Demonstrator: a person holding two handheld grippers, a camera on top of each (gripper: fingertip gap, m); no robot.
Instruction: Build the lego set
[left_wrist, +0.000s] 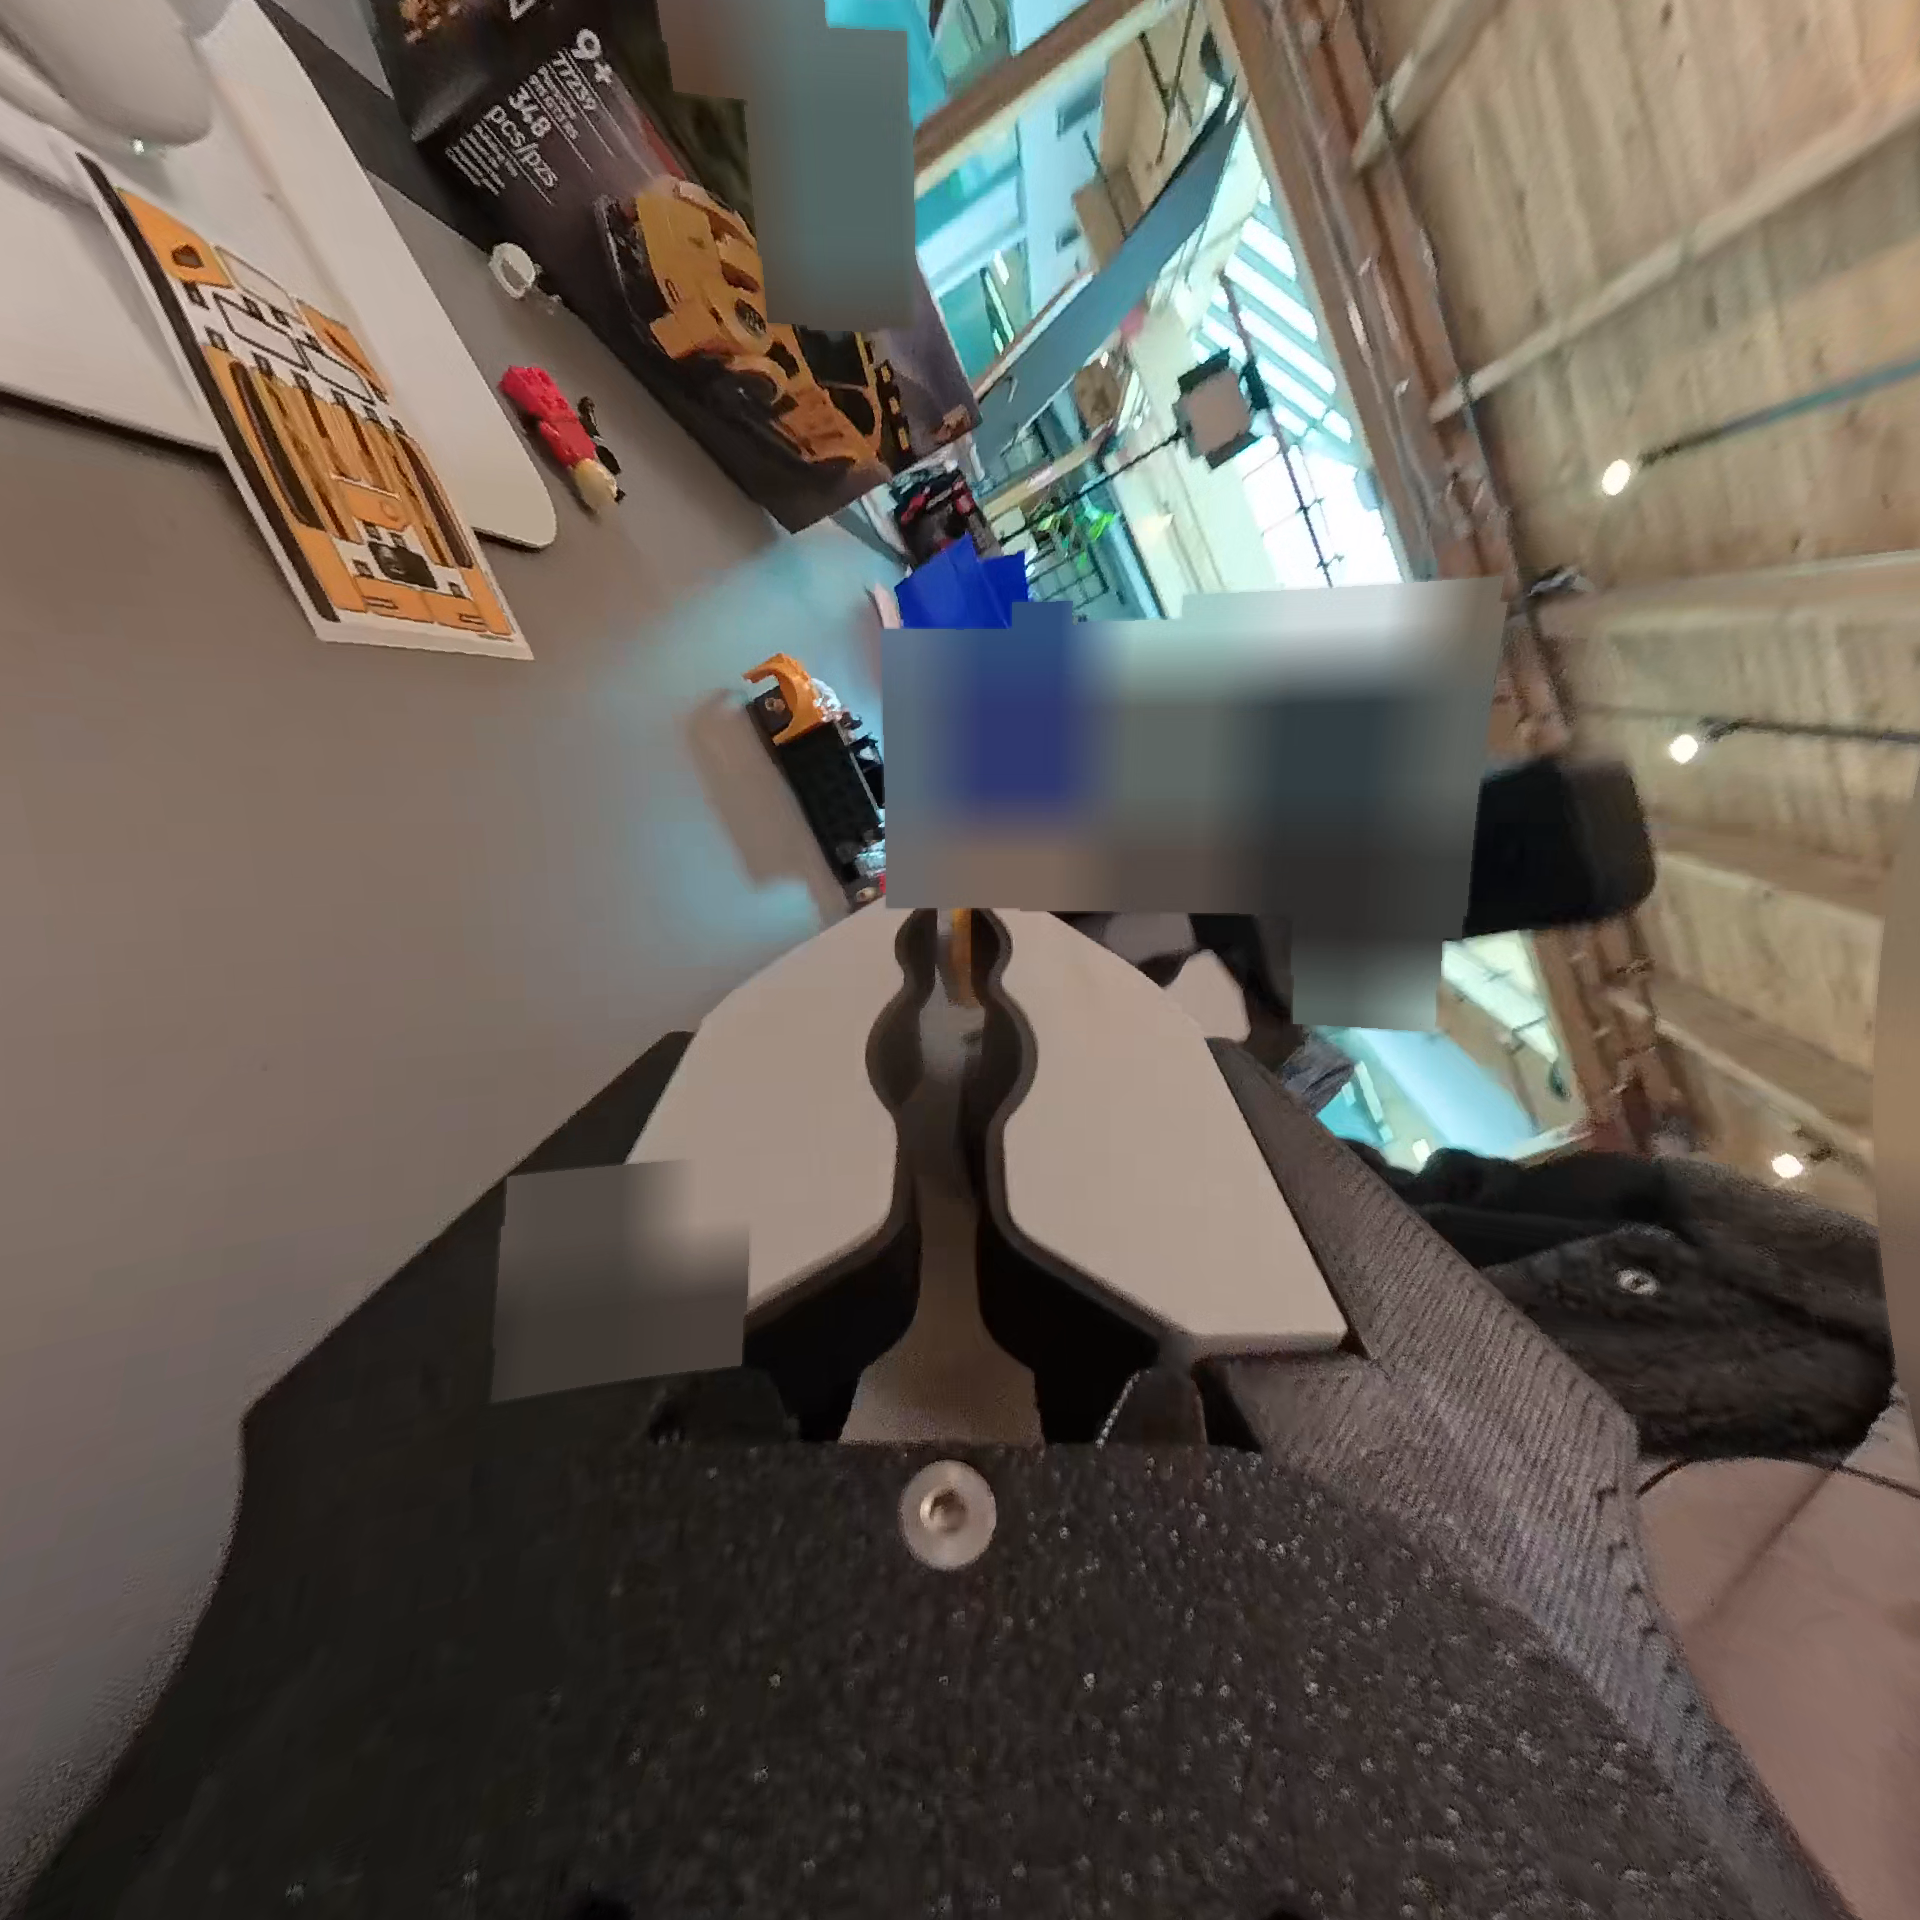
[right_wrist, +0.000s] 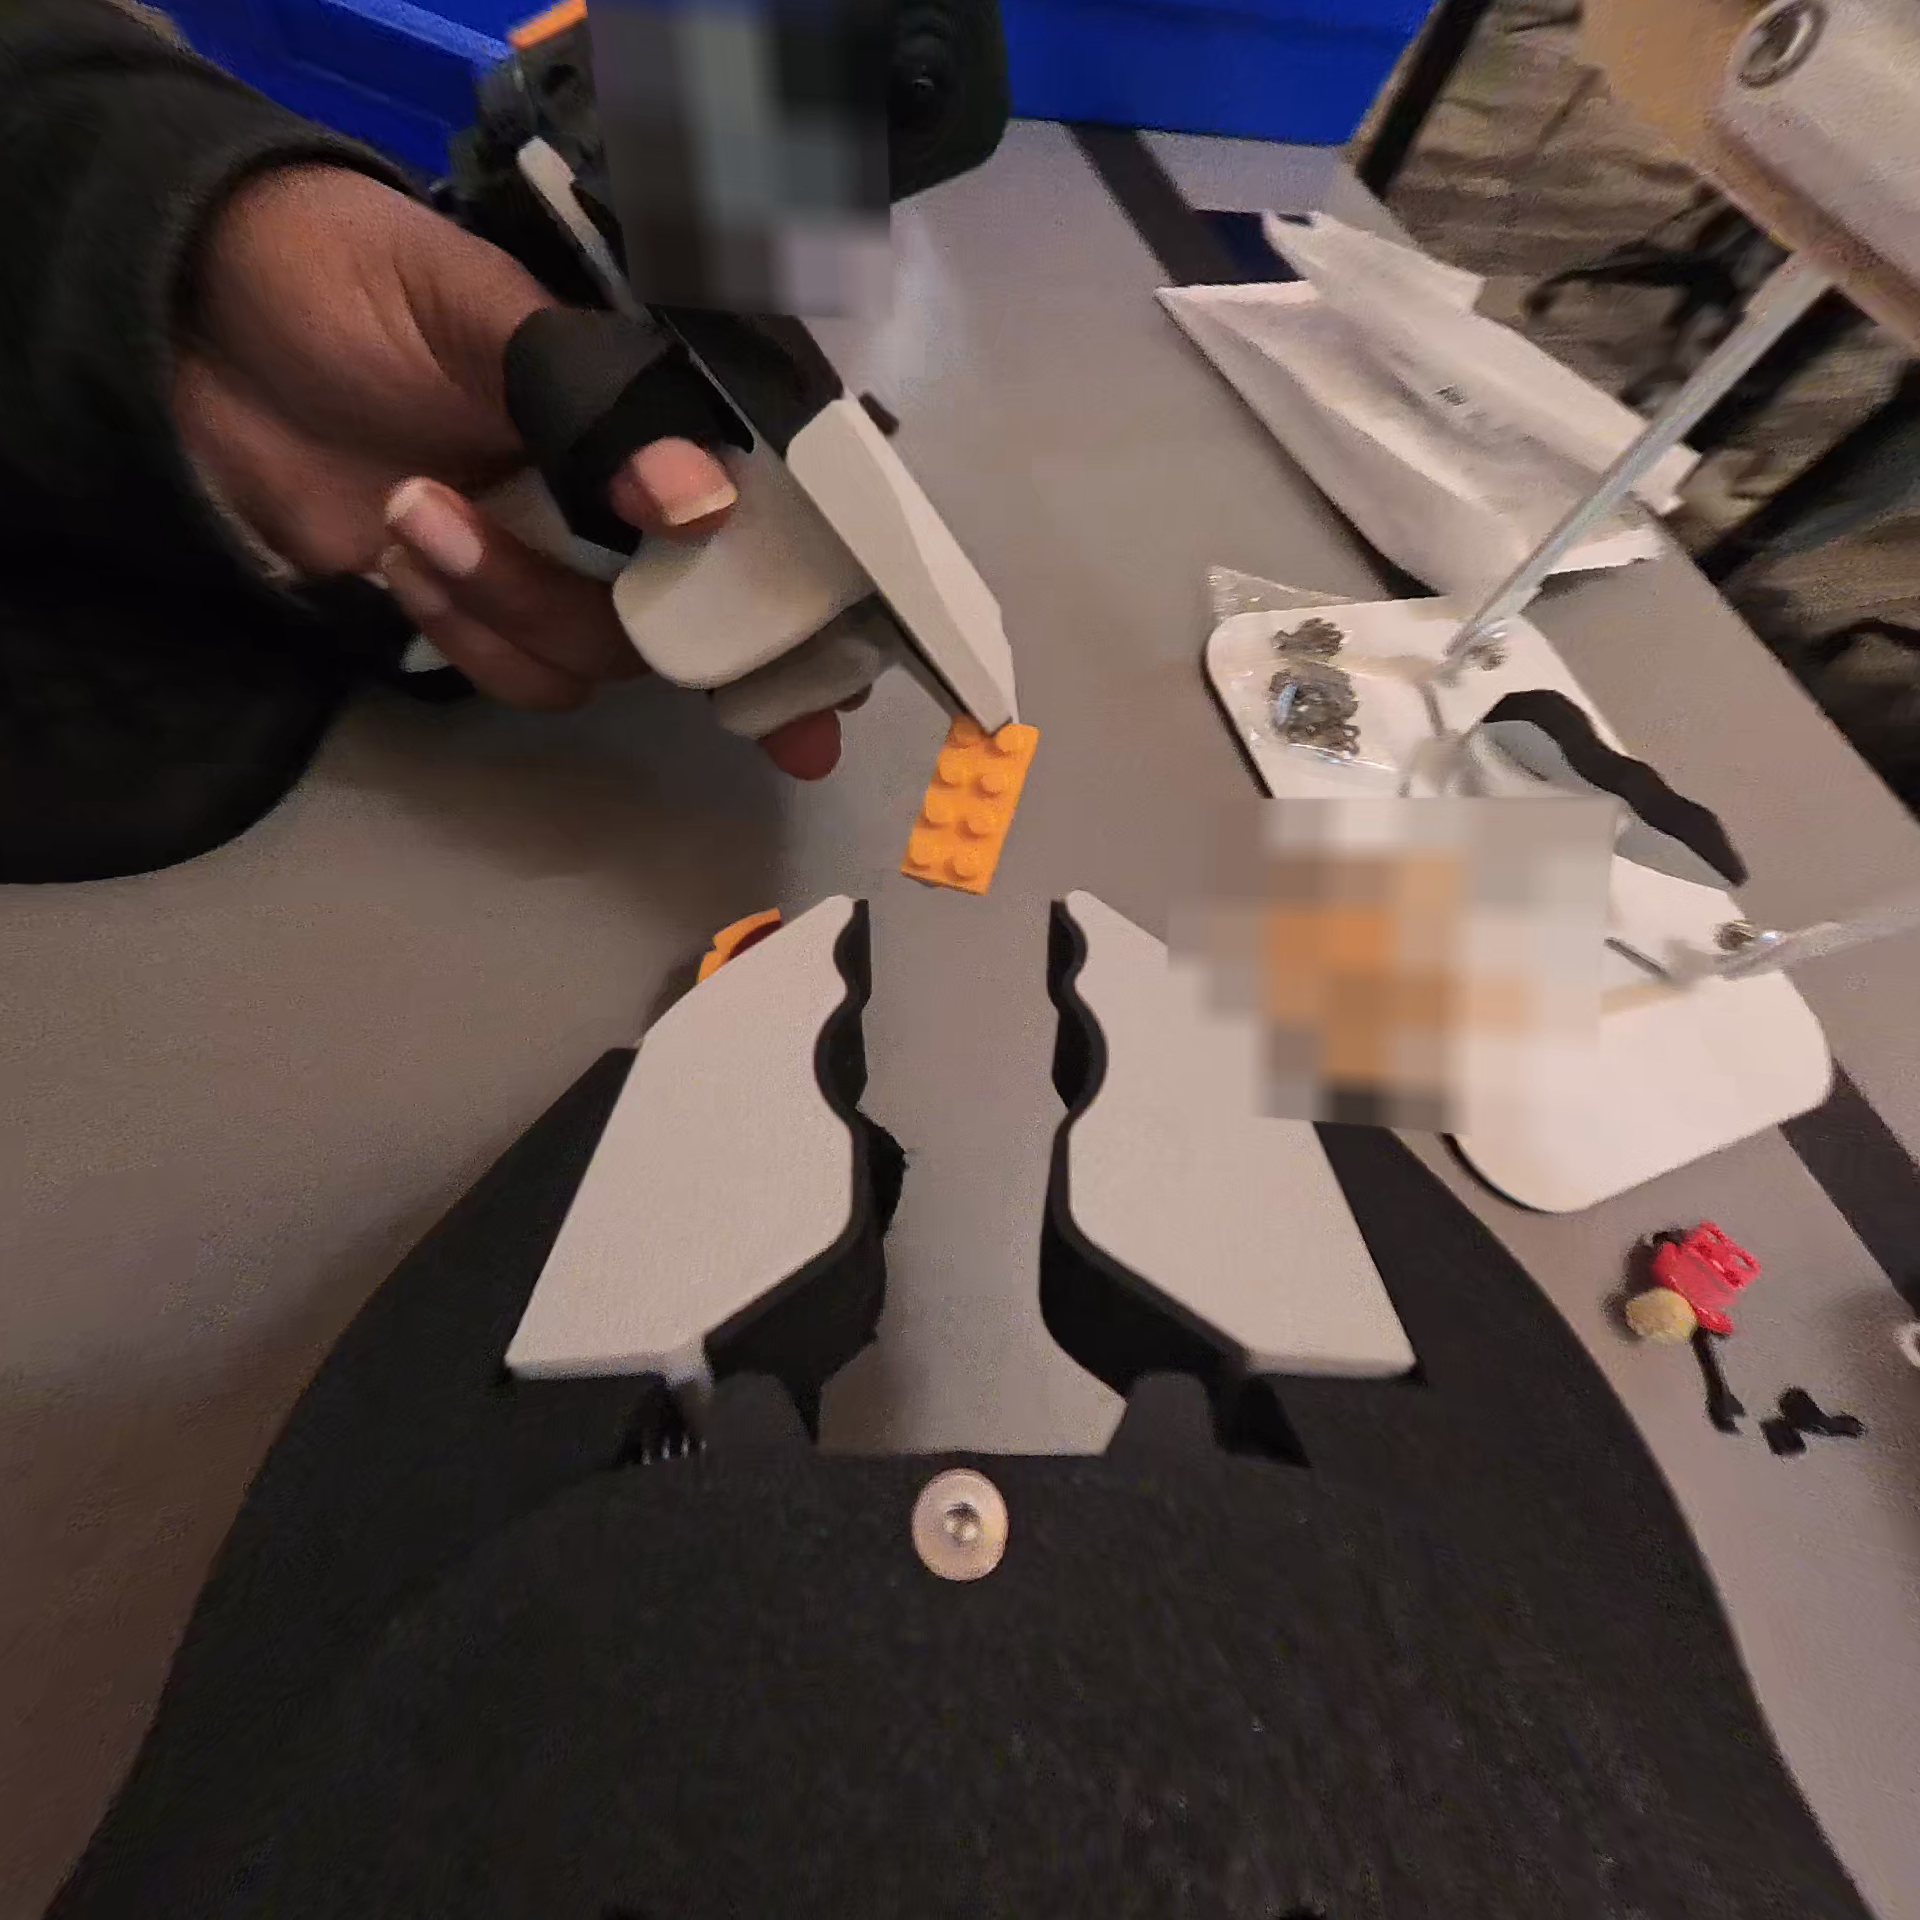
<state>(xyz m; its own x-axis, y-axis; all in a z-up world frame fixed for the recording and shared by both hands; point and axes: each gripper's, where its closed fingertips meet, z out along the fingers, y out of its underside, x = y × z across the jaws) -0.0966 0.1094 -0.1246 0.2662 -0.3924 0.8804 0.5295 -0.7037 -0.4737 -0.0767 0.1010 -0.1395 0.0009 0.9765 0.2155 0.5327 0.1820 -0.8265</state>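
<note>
An orange two-by-four plate (right_wrist: 971, 805) hangs tilted just above the grey table (right_wrist: 312, 1039). My left gripper (right_wrist: 992, 717), held by a hand, is shut on its far end. In the left wrist view the left gripper (left_wrist: 951, 935) is nearly closed on a thin orange edge of the plate (left_wrist: 961, 966). My right gripper (right_wrist: 961, 914) is open and empty, with its tips just short of the plate's near end. A small orange curved piece (right_wrist: 738, 935) lies half hidden under its left finger. A black and orange partial build (left_wrist: 821, 769) lies on the table, partly behind a blur patch.
A white stand base (right_wrist: 1662, 1091), a clear bag of small dark parts (right_wrist: 1309, 686) and a white paper bag (right_wrist: 1455, 416) lie at the right. A red minifigure piece (right_wrist: 1704, 1268) lies near the right edge. A sticker sheet (left_wrist: 343, 447) and the set's box (left_wrist: 727, 291) show in the left wrist view. The grippers are tip to tip, or close to it.
</note>
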